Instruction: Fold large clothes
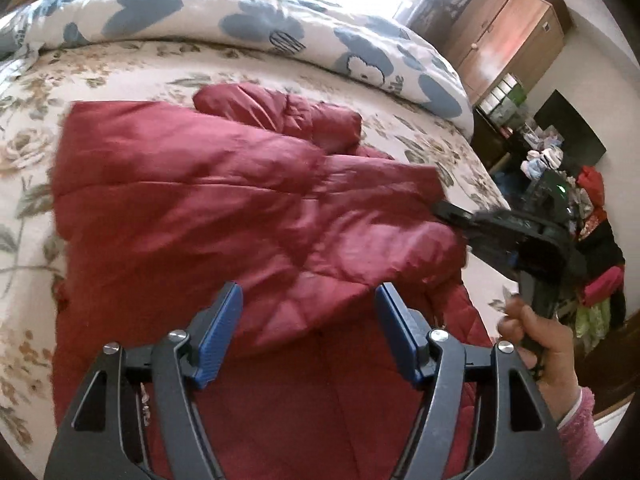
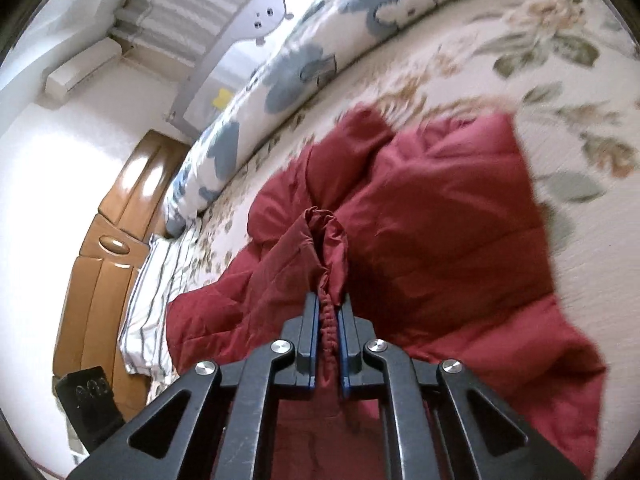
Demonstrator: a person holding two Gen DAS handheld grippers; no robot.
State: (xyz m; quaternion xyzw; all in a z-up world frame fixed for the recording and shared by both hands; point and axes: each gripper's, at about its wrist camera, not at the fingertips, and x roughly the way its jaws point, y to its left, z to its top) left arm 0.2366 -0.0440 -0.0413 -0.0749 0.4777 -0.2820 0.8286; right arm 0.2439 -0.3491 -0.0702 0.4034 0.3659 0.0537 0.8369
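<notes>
A dark red puffer jacket (image 1: 208, 184) lies spread on a floral bedsheet (image 1: 24, 148). My left gripper (image 1: 308, 308) is open and empty, its blue pads just above the jacket's near part. My right gripper (image 2: 329, 312) is shut on a gathered elastic cuff (image 2: 328, 248) of the jacket's sleeve. In the left wrist view the right gripper (image 1: 444, 210) reaches in from the right, pinching the red fabric at the jacket's right edge, held by a hand in a pink sleeve (image 1: 548, 356).
A rolled white quilt with blue flowers (image 1: 248, 20) lies along the bed's far side. A striped pillow (image 2: 156, 288) and wooden headboard (image 2: 108, 248) are at the bed's end. A wooden wardrobe (image 1: 508, 28) and cluttered clothes (image 1: 592, 248) stand right of the bed.
</notes>
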